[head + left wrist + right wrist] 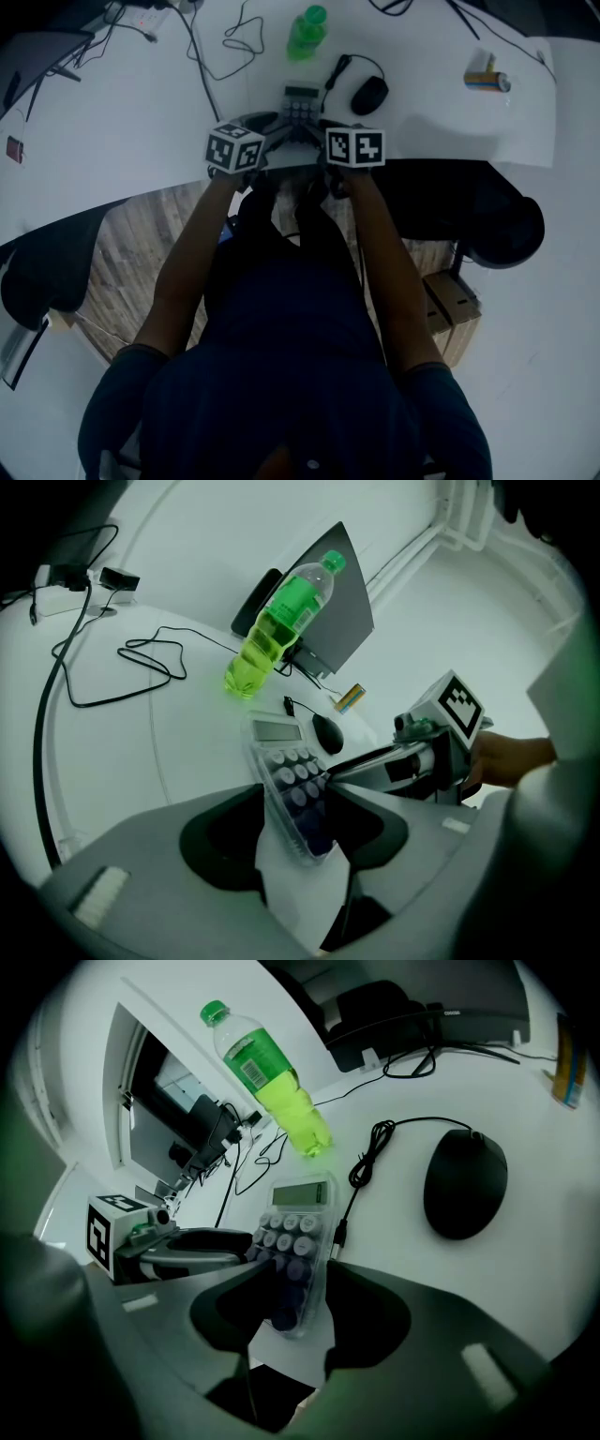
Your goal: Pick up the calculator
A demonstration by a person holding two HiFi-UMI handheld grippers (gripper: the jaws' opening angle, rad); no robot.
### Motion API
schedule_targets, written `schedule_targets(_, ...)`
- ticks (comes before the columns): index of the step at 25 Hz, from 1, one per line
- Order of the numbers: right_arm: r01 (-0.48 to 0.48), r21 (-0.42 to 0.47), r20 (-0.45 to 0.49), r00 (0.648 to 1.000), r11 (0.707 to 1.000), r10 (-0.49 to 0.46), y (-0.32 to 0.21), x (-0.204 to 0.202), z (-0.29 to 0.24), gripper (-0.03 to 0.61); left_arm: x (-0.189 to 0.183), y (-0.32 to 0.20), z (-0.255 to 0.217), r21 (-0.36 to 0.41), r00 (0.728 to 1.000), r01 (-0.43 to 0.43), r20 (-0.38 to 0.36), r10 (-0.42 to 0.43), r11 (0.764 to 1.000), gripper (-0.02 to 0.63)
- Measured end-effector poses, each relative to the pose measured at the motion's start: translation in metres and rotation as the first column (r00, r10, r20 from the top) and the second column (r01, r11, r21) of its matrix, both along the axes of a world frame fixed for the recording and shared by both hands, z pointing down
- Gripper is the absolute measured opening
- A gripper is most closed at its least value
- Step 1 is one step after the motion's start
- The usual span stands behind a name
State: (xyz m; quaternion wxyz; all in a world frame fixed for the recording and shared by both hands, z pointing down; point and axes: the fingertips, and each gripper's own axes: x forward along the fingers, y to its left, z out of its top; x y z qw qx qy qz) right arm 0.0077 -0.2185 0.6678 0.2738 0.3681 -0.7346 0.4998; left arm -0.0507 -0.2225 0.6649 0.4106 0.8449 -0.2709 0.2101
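The calculator (300,101), a clear-cased one with round dark keys and a grey display, lies near the front edge of the white table (122,131). In the left gripper view the calculator (292,785) sits between the jaws of my left gripper (295,789), which press against its two long sides. In the right gripper view my right gripper (300,1269) is closed the same way round the near end of the calculator (295,1241). From the head view the left gripper (272,139) and the right gripper (323,139) meet at it from either side.
A green bottle (307,33) lies just behind the calculator, and a black mouse (369,95) with its cable sits to the right. Loose cables (239,42) run at the back left. A small colourful item (487,80) lies far right. A dark chair (506,225) stands below the table's edge.
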Motion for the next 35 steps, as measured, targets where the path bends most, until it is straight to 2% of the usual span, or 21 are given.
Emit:
schedule_targets(7,-0.098,-0.029,0.121,0.988,0.995,0.100,0.000,0.001,0.005,0.152,0.001,0.002,-0.001,0.013,1.000,-0.002,0.004,0.002,1.000,0.206)
schedule_targets(11,-0.129,-0.016,0.155,0.979,0.992,0.129,0.001,0.002,0.004,0.150,0.001,0.003,-0.002,0.035,1.000,-0.005,0.008,0.004,0.999,0.212)
schedule_targets(21,-0.165,-0.035,0.177,0.970,0.986,0.169,0.016,0.001,0.004,0.150,0.001,0.010,-0.005,0.063,1.000,0.009,-0.002,-0.009,0.998,0.212)
schedule_targets(27,-0.231,-0.057,0.206,0.949,0.971,0.238,0.029,-0.003,0.005,0.150,-0.002,0.014,-0.007,0.081,0.999,0.049,-0.011,-0.048,0.996,0.212)
schedule_targets(35,-0.285,-0.076,0.191,0.937,0.956,0.294,0.051,-0.013,0.005,0.150,-0.011,0.027,-0.006,0.061,0.997,0.073,-0.022,-0.072,0.995,0.213)
